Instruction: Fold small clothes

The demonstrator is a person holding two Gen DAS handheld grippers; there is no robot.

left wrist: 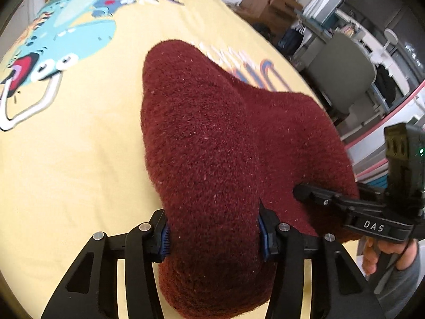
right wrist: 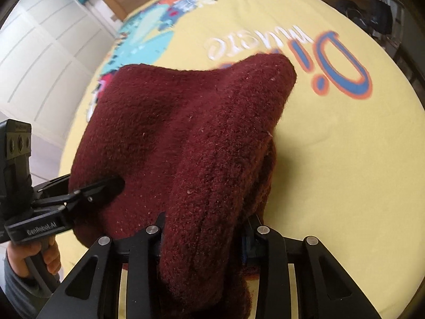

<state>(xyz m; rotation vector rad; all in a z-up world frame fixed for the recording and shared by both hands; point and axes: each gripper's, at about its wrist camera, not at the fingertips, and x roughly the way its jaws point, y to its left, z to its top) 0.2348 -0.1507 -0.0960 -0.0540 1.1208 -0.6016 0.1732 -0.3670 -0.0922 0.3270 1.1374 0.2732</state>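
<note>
A: Where does the dark red fuzzy knitted garment (left wrist: 212,138) sit?

B: It fills the middle of both frames, draped over a yellow cloth printed with a turquoise cartoon figure (left wrist: 66,133) and reaching down to the bottom edge.

A: And the left gripper (left wrist: 213,235)?

B: Its black fingers with blue pads (left wrist: 165,242) clamp a thick bunch of the garment between them at the lower centre of its own view.

A: The right gripper (right wrist: 203,242)?

B: The same: its jaws pinch a raised ridge of the fabric at lower centre. In the left view it enters from the right edge, its fingertip resting on the garment's right-hand lobe.

A: Anything else?

B: A grey chair (left wrist: 342,63) stands at upper right of the left view.
</note>
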